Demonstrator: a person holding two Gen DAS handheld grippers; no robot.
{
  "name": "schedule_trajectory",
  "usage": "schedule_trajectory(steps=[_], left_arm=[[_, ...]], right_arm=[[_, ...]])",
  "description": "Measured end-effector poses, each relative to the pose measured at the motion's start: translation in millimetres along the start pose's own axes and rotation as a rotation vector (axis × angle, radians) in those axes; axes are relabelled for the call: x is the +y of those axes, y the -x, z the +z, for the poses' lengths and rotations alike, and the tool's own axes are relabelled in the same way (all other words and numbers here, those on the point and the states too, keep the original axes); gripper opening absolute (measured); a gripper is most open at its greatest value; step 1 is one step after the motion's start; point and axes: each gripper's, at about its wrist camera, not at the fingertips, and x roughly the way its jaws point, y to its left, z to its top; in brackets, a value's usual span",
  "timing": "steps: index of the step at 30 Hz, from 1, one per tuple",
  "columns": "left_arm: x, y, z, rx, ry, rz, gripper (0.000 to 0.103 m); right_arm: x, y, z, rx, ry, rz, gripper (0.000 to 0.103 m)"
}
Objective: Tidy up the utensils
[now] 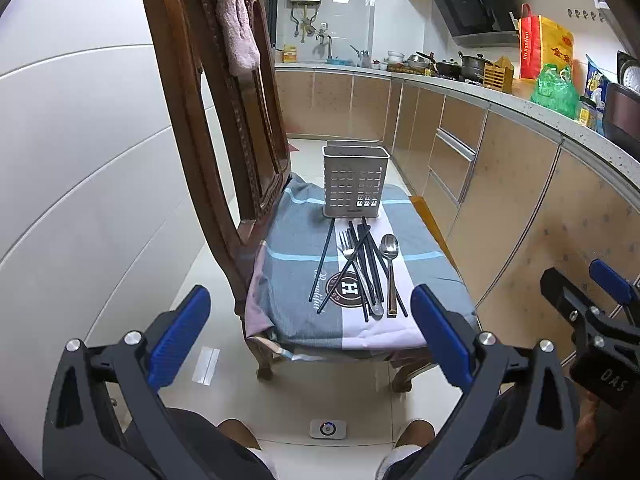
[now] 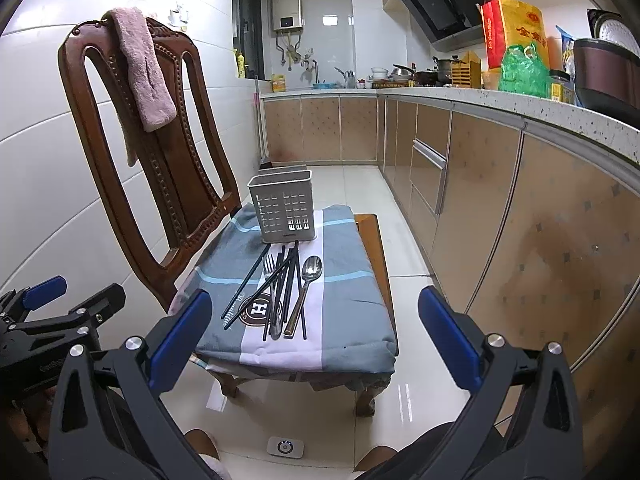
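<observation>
A grey perforated utensil holder (image 1: pixel 355 180) (image 2: pixel 283 208) stands upright at the far end of a cloth-covered chair seat (image 1: pixel 408 304) (image 2: pixel 344 320). In front of it lie several dark chopsticks (image 1: pixel 324 264) (image 2: pixel 245 282), a steel fork (image 1: pixel 347 244) (image 2: pixel 269 268) and a steel spoon (image 1: pixel 390 254) (image 2: pixel 311 272), loosely heaped. My left gripper (image 1: pixel 310 336) is open and empty, held back from the seat's near edge. My right gripper (image 2: pixel 316 340) is open and empty, also short of the near edge. The right gripper shows in the left wrist view (image 1: pixel 588 312); the left gripper shows in the right wrist view (image 2: pixel 60 304).
The carved wooden chair back (image 1: pixel 224 128) (image 2: pixel 152 168) rises at the left with a pink towel (image 1: pixel 236 20) (image 2: pixel 140 72) draped over it. Kitchen cabinets and a cluttered counter (image 1: pixel 540 120) (image 2: pixel 520 108) run along the right. A small white device (image 1: pixel 328 429) (image 2: pixel 285 448) lies on the tiled floor.
</observation>
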Motion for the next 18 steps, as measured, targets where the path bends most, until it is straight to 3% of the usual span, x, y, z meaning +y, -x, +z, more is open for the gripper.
schedule_trajectory(steps=[18], left_arm=[[-3.2,-4.4,0.3,0.012,-0.01,-0.012,0.099]], right_arm=[[-8.0,-3.5,-4.4,-0.002,-0.019,-0.009,0.101]])
